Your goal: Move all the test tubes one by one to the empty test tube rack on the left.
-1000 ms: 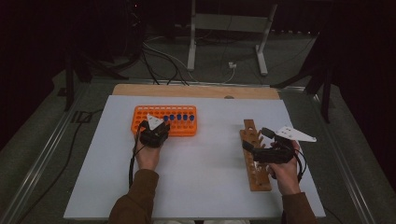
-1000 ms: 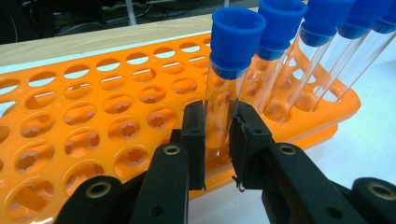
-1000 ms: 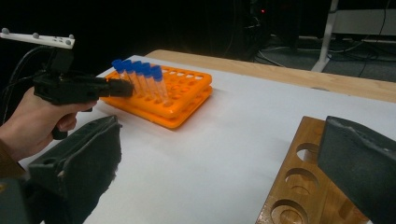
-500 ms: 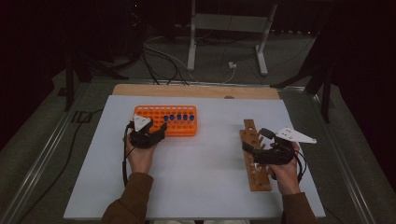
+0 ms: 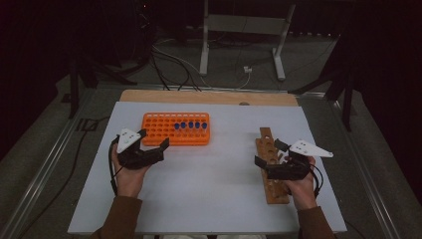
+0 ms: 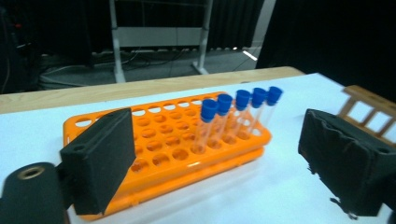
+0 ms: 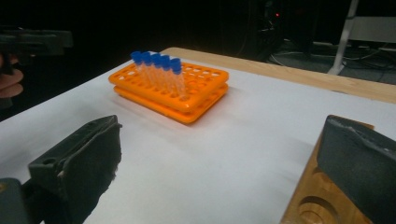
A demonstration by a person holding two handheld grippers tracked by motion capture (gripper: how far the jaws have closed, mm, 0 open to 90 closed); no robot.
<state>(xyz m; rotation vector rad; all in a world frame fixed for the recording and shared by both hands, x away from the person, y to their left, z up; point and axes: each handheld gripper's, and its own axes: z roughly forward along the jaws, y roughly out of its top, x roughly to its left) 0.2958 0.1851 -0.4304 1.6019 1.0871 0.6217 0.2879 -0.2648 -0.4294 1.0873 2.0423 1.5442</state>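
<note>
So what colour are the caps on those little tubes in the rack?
Blue. The caps top five clear tubes standing in the orange rack; the left gripper view shows them best.

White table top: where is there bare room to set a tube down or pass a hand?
The white table top lies bare between the orange rack and the wooden rack, and along the near edge between the forearms. It is crowded at the rack's left end, by the open left gripper, and around the right gripper over the wooden rack.

An orange rack (image 5: 175, 128) lies flat on the white tabletop (image 5: 214, 189). Five blue-capped tubes (image 6: 238, 114) stand upright in one row inside it.
</note>
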